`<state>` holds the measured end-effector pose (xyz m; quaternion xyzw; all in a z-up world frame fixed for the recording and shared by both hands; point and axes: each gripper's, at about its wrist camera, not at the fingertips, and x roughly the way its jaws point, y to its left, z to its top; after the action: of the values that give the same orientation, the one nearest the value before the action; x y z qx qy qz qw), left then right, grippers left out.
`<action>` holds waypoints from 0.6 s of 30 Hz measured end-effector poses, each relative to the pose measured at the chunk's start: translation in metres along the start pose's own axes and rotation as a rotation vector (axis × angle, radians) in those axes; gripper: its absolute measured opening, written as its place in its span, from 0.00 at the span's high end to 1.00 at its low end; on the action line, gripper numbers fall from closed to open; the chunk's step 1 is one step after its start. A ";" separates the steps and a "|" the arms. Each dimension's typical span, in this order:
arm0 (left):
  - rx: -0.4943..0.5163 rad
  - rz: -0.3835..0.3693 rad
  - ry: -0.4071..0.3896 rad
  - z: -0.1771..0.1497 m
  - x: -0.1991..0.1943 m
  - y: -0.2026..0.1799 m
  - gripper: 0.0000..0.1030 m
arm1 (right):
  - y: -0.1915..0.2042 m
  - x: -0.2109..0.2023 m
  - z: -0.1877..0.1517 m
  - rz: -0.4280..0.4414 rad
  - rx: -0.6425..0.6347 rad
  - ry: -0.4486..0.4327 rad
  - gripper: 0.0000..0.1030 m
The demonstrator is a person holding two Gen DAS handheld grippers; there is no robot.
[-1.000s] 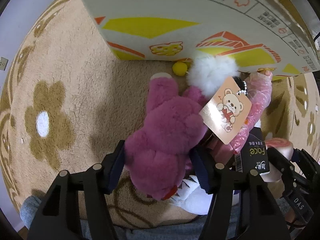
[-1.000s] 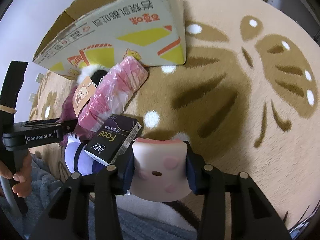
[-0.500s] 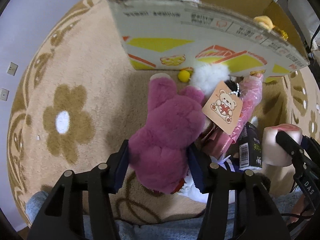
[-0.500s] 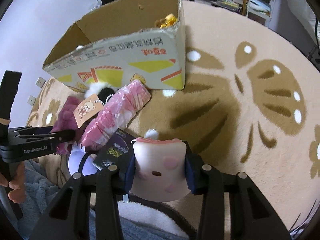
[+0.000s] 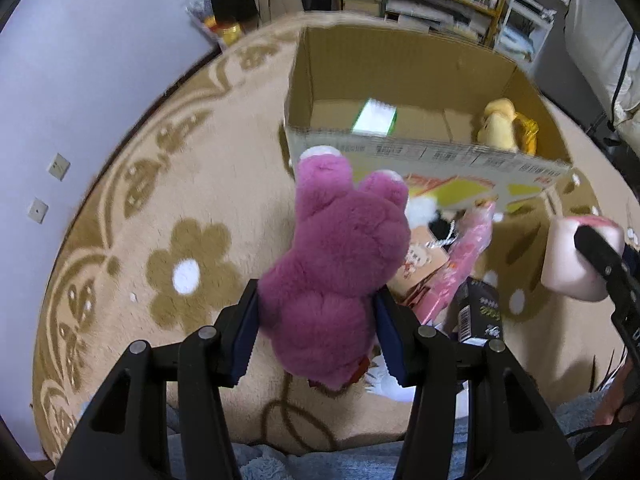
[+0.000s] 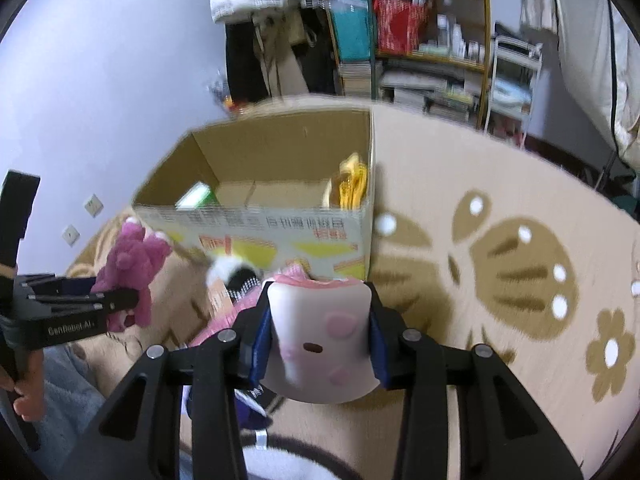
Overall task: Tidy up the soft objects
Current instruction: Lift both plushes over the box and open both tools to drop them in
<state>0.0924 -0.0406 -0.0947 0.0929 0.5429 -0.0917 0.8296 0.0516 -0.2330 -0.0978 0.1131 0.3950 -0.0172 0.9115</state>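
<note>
Tongs in both hands are carrying soft things above the rug, and the open cardboard box (image 5: 400,80) is lying ahead of and below both of them. The left tongs (image 5: 318,316) are squeezing a purple plush bear (image 5: 340,252) around its lower body, pads sunk into the fur; its long axis is running away from the camera, with the ears pointing toward the box's near wall. The right tongs (image 6: 318,340) are clamping a pale squishy toy with pink spots (image 6: 320,336) by its two sides.

In the left wrist view the bear's ears are overlapping the printed near rim, so the left hand is looking the nearer of the two to the opening. The squishy toy is hanging off to the right of the bear, short of that rim. Inside the box a yellow plush (image 5: 498,124) is sitting in the right corner and a green-and-white pack (image 5: 374,118) toward the left, leaving the middle floor bare.

On the rug (image 5: 200,200) just before the box, a pink wrapped bundle (image 5: 468,256) and a white fluffy charm with a tag (image 5: 422,210) are waiting.
</note>
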 end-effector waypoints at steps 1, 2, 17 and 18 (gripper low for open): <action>0.001 -0.003 -0.020 0.009 -0.003 0.000 0.49 | 0.001 -0.005 0.001 0.003 -0.003 -0.024 0.59; 0.001 -0.004 -0.043 0.010 -0.006 -0.003 0.49 | 0.002 -0.011 0.004 0.005 -0.008 -0.053 0.59; 0.002 0.035 -0.378 0.021 -0.070 -0.019 0.49 | 0.012 -0.021 0.039 0.022 -0.054 -0.231 0.59; 0.006 0.039 -0.393 0.022 -0.072 -0.020 0.49 | 0.013 -0.021 0.041 0.022 -0.059 -0.238 0.59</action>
<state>0.0789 -0.0618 -0.0212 0.0864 0.3682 -0.0935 0.9210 0.0680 -0.2306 -0.0536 0.0879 0.2829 -0.0088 0.9551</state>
